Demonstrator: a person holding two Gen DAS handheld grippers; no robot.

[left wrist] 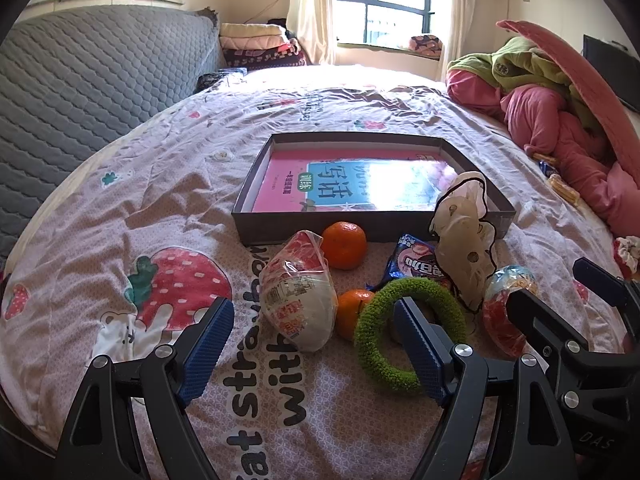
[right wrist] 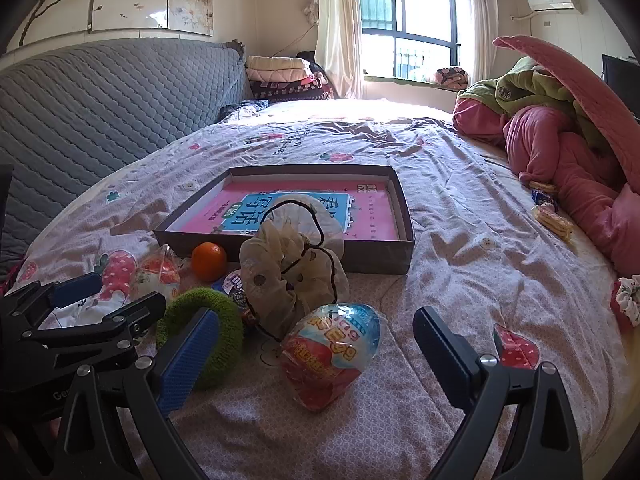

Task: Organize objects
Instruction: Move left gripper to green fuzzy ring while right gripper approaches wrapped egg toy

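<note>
A shallow grey box with a pink book in it lies on the strawberry-print bedsheet. In front of it sit two oranges, a white-and-red wrapped snack, a green fuzzy ring, a blue biscuit packet, a cream fabric scrunchie and a wrapped toy egg. My left gripper is open just short of the wrapped snack, its right finger in front of the ring. My right gripper is open around the near side of the egg, pads apart from it.
A grey quilted headboard rises on the left. Pink and green quilts are heaped on the right, with small snack packets beside them. Another scrunchie lies at the right edge. Folded blankets are stacked by the window.
</note>
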